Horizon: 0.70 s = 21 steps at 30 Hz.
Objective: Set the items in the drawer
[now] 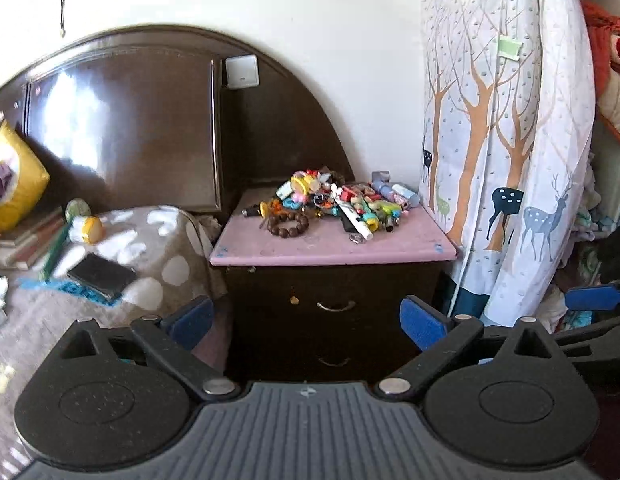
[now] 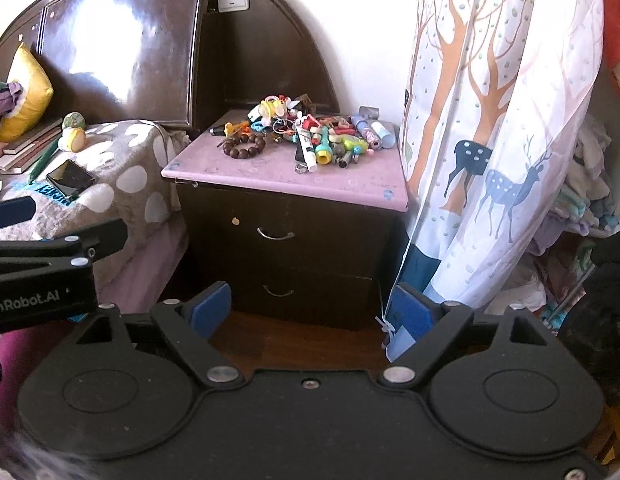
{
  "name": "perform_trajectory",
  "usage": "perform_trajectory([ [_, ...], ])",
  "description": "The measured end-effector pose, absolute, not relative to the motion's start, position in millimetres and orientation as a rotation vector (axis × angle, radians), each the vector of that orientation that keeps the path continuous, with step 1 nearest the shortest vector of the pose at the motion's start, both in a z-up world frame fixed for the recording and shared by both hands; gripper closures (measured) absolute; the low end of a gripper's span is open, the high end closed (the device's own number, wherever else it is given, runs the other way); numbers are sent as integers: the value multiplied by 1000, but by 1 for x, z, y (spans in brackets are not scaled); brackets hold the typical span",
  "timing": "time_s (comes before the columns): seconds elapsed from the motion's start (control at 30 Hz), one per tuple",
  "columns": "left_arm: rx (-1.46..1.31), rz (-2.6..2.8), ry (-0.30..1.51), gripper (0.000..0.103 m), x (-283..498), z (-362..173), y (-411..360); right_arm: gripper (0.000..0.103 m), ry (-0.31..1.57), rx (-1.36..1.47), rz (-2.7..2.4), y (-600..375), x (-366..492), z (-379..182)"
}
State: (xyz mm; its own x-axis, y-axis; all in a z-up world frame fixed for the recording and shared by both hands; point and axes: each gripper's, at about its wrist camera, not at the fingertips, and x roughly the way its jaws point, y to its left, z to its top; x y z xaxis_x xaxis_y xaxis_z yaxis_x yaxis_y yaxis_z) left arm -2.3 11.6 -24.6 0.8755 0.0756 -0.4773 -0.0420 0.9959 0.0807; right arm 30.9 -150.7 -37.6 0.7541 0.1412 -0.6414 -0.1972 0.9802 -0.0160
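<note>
A dark nightstand with a pink top (image 1: pixel 334 246) (image 2: pixel 269 178) stands between the bed and a curtain. A pile of small colourful items (image 1: pixel 334 200) (image 2: pixel 310 132) and a brown bead bracelet (image 1: pixel 287 225) (image 2: pixel 244 146) lie on it. Its upper drawer (image 1: pixel 336 306) (image 2: pixel 275 234) and lower drawer (image 1: pixel 334 361) (image 2: pixel 277 291) are shut. My left gripper (image 1: pixel 307 322) is open and empty, in front of the upper drawer and well short of it. My right gripper (image 2: pixel 312 312) is open and empty, low before the lower drawer.
A bed with a spotted blanket (image 1: pixel 109 256) (image 2: pixel 121 168) lies to the left, with a phone (image 1: pixel 101 274) (image 2: pixel 69 178), books and a yellow cushion (image 1: pixel 17 178). A deer-print curtain (image 1: pixel 506 160) (image 2: pixel 502 140) hangs close on the right. Wooden floor (image 2: pixel 293 340) lies below.
</note>
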Motion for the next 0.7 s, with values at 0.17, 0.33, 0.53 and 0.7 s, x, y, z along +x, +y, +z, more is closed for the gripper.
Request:
perform_trajectory([
  [0.17,46,52,500,2,-5,-19,12,14,681,-76,187,-156,26,-29],
  [0.33,59,43,497,2,-7,-17,12,14,682,-67,181,-159,25,-26],
  [0.53,48,38,501,2,-7,-21,14,14,672,-73,179,-157,25,-25],
  [0.7,35,20,497,2,-7,-23,18,14,671,-75,180,-154,26,-26],
])
